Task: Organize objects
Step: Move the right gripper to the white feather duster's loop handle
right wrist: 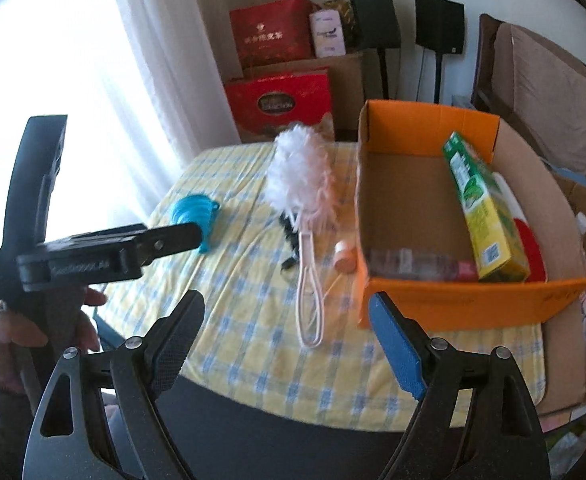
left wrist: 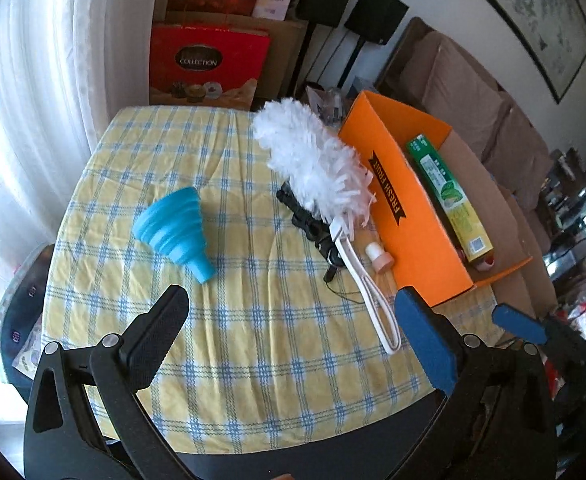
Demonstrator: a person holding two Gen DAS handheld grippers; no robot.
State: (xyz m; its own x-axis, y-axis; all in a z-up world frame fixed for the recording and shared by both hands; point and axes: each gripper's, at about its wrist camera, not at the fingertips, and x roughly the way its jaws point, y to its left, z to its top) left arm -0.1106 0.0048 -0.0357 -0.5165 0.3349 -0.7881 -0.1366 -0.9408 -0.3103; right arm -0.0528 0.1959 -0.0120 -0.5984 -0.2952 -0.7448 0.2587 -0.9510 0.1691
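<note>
A blue collapsible funnel point(left wrist: 175, 233) point(right wrist: 196, 216) lies on its side on the yellow checked tablecloth point(left wrist: 233, 340). A white fluffy duster point(left wrist: 317, 168) point(right wrist: 299, 178) with a white loop handle lies beside the orange box point(left wrist: 409, 216) point(right wrist: 469, 300). A black object point(left wrist: 313, 232) lies under the duster. A small pink bottle point(left wrist: 381, 260) point(right wrist: 345, 258) lies against the box. The box holds a green and yellow carton point(left wrist: 449, 196) point(right wrist: 481, 204). My left gripper point(left wrist: 293, 316) is open above the near cloth. My right gripper point(right wrist: 289, 320) is open near the duster handle.
Red gift boxes point(left wrist: 209, 60) point(right wrist: 281, 96) are stacked behind the table by a white curtain point(left wrist: 33, 80). A brown sofa point(left wrist: 473, 92) stands to the right. Two black stands point(right wrist: 439, 28) are at the back wall. The left gripper's body point(right wrist: 93, 256) shows in the right wrist view.
</note>
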